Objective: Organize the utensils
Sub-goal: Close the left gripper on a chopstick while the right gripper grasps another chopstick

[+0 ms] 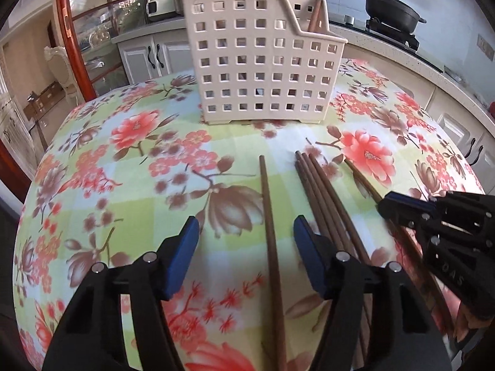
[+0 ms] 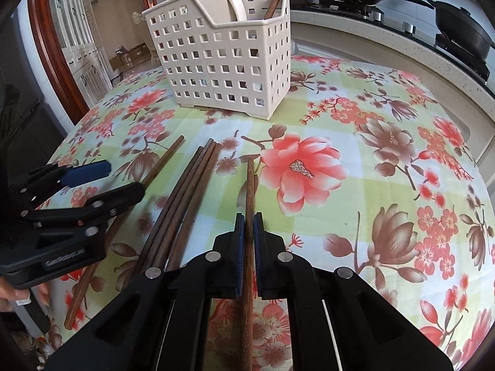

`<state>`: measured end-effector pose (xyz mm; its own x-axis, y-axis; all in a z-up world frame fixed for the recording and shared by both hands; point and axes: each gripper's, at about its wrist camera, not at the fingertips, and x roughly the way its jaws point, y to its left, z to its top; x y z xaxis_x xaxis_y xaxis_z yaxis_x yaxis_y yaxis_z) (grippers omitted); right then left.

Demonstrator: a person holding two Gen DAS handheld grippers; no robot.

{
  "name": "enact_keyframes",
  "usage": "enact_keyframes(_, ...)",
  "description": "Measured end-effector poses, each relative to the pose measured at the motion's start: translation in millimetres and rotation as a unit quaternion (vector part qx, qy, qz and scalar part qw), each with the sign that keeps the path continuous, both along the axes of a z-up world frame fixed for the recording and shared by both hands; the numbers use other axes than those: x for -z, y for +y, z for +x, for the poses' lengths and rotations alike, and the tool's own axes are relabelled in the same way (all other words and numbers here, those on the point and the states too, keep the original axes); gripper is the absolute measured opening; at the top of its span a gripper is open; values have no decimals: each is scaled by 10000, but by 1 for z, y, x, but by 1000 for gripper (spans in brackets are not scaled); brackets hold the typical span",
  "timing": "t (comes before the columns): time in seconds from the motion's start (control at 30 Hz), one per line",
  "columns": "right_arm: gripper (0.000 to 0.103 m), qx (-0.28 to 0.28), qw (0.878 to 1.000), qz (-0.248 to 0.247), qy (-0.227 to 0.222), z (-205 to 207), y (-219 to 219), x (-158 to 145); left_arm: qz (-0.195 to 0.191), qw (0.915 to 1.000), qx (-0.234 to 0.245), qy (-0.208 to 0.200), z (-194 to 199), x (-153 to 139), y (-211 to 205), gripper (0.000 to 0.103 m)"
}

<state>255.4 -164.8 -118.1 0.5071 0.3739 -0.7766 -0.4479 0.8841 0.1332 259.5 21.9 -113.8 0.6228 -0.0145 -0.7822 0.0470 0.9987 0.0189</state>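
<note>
A cream perforated utensil basket (image 1: 263, 61) stands on the floral tablecloth, with chopsticks sticking up out of it (image 1: 318, 3); it also shows in the right wrist view (image 2: 225, 58). My left gripper (image 1: 246, 232) is open, its jaws on either side of a single brown chopstick (image 1: 270, 232) lying on the cloth. A bundle of several chopsticks (image 1: 321, 198) lies just right of it. My right gripper (image 2: 248, 221) is shut on a brown chopstick (image 2: 250, 185); it shows at the right in the left wrist view (image 1: 383, 204).
The table (image 2: 386, 185) is covered with a floral cloth. Behind it runs a counter with a hob and black pans (image 1: 389, 9), and a rice cooker (image 1: 161, 3). Cabinets and a red door frame (image 1: 68, 31) stand at the left.
</note>
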Motion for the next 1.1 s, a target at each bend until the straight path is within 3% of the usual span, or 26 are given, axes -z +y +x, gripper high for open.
enact_keyframes(0.13,6,-25,9999,157,53,2,-4,1,158,9996,123,202,12,6,-10,41)
enact_keyframes(0.33,6,-55,9996,262,109,3,-7,1,123,9996,213,148,13,8,-14,29)
enact_keyframes(0.47,6,-159,9999,-20,13,3,1,-1,219,9989,360,198,15,7,-23,16)
enact_keyframes(0.7,6,-313,9986,-422,-97,3,10,-1,168,9988,411,202,17,7,-24,12)
enact_keyframes(0.77,6,-346,9980,-507,-153,2,13,-1,40,9988,426,228,17,7,-20,6)
enact_keyframes(0.87,6,-293,9987,-385,-139,2,9,-1,-252,9987,385,204,15,7,-12,6)
enact_keyframes(1.1,6,-291,9992,-134,-226,0,4,-9,-296,9989,338,90,6,1,-7,6)
